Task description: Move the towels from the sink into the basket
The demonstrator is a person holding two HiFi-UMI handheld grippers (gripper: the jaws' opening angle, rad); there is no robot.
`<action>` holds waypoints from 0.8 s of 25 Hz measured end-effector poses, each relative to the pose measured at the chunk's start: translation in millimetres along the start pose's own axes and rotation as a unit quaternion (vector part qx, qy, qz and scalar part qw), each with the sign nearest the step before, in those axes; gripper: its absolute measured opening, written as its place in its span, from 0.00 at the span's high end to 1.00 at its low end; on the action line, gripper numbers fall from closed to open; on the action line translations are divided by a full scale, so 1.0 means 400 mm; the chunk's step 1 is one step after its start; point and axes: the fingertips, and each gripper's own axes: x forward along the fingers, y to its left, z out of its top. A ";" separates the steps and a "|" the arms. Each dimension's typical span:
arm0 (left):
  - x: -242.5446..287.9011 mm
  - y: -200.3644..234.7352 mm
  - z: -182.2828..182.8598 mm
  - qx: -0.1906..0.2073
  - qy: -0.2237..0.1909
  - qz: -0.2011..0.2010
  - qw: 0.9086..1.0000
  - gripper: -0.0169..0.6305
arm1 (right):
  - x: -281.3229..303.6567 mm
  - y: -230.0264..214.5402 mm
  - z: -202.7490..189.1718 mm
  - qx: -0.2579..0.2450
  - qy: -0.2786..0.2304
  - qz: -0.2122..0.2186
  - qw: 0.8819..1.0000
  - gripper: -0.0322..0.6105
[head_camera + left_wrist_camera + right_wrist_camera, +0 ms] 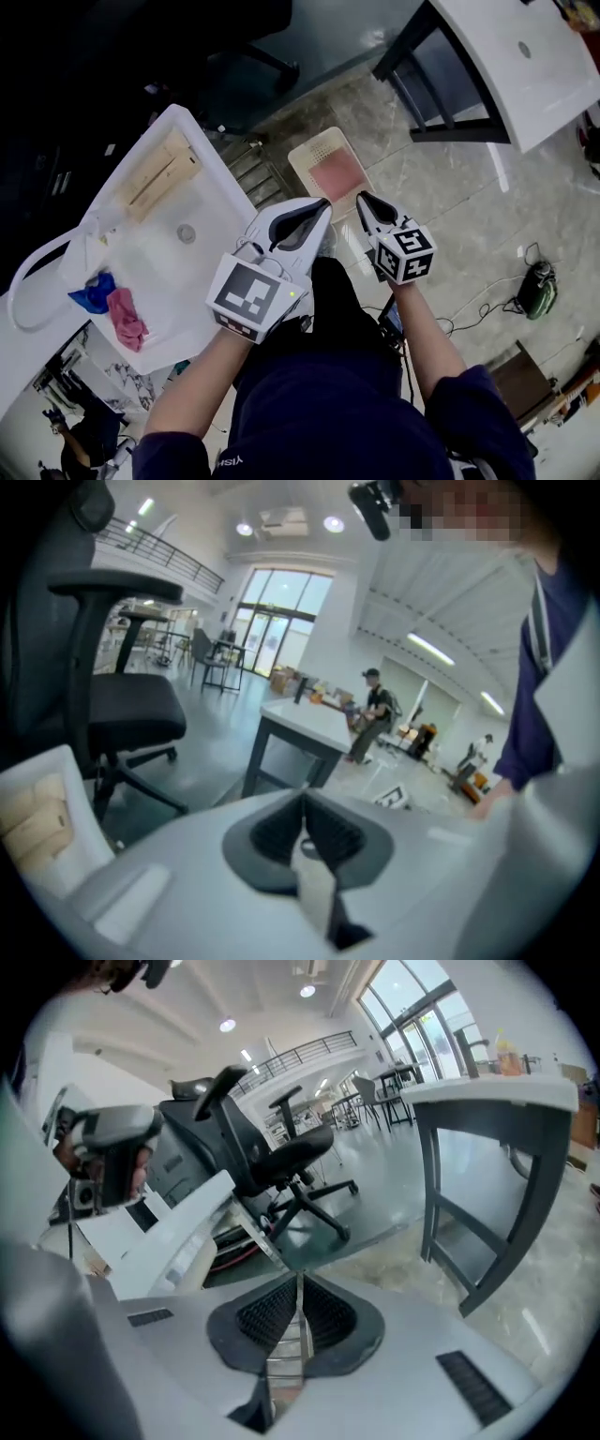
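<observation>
Across the head view a pale mottled floor [469,197] is spread, and a white tabletop [511,70] on dark legs is set over it at the upper right. At the left a white sink [214,197] is seen, with its drain [186,232] uncovered and two wooden pieces [157,176] laid side by side at its far end. A black office chair [131,714] is shown beyond the sink in the left gripper view.

On the floor between sink and tabletop a beige basket [317,150] is placed, and a pink cloth [337,175] is spread flat inside it. The left gripper [323,202] and the right gripper [362,196] are held side by side in the air over the near end of the basket, close to each other but apart, both pointed forward and downward. In the left gripper view its fingers [277,832] are pressed together with nothing between them. In the right gripper view the fingers [272,1314] of the other gripper are likewise closed tight on nothing.

Two towels are found at the near end of the sink, well apart from both grippers: a blue towel [94,293] and a pink towel [127,321], both crumpled and touching each other. Just beyond them a white crumpled item [94,251] is seen; whether it is a towel or a bag cannot be told.
</observation>
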 end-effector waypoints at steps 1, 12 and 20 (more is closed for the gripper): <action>-0.028 -0.003 0.005 0.004 -0.003 0.004 1.000 0.96 | -0.019 0.026 0.034 -0.006 -0.011 0.005 1.000 0.91; -0.359 0.004 0.058 0.014 -0.078 0.069 0.994 0.96 | -0.148 0.369 0.292 -0.108 -0.095 0.058 0.988 0.91; -0.635 0.031 0.035 0.001 -0.131 0.107 0.986 0.96 | -0.187 0.706 0.381 -0.163 -0.125 0.117 0.972 0.92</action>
